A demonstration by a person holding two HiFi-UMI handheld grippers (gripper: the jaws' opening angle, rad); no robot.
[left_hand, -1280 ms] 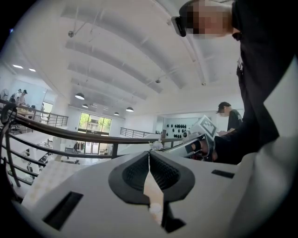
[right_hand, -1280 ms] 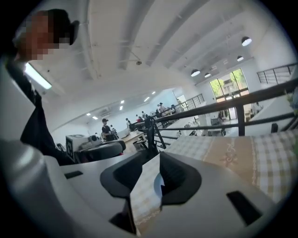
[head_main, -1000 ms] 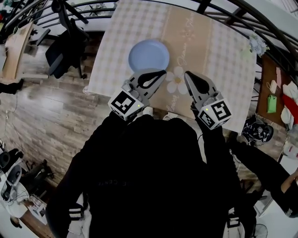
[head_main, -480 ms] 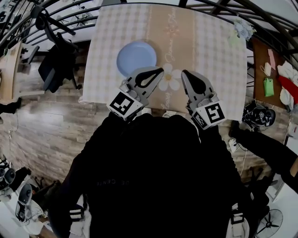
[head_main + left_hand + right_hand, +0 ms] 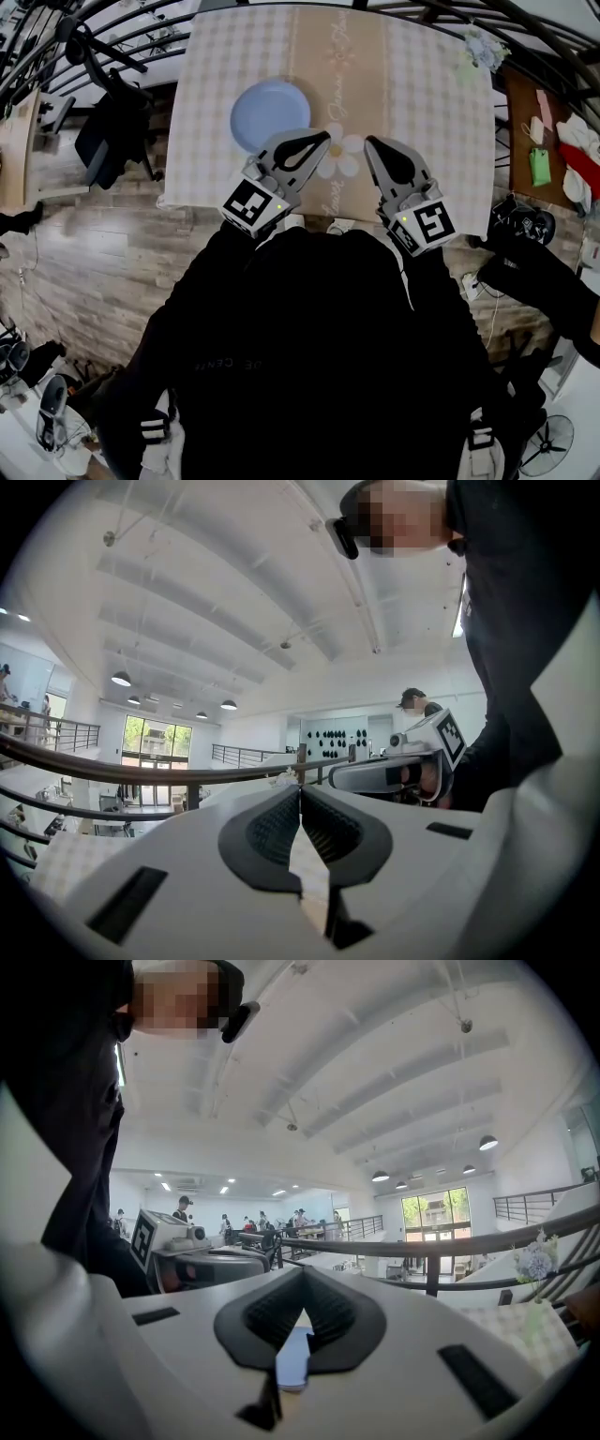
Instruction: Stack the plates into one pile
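A light blue plate [image 5: 272, 114] lies on the left half of the checked tablecloth [image 5: 431, 103]; I cannot tell whether it is one plate or a pile. My left gripper [image 5: 325, 142] hangs above the table's near edge, just right of the plate, shut and empty. My right gripper [image 5: 369, 143] is beside it, also shut with nothing in it. In the left gripper view the jaws [image 5: 300, 791] meet, and the right gripper [image 5: 403, 769] shows beyond them. In the right gripper view the closed jaws [image 5: 303, 1277] leave a gap lower down where a blue patch [image 5: 293, 1358] shows.
A small bunch of flowers [image 5: 481, 49] sits at the table's far right corner. A curved black railing [image 5: 525, 37] runs behind the table. An office chair [image 5: 112, 127] stands on the wooden floor to the left. Another person's arm [image 5: 544, 286] reaches in at the right.
The head camera has shifted, so the table sits further left in the picture. Both grippers stay shut, side by side at the near edge. The plate has not moved on the cloth.
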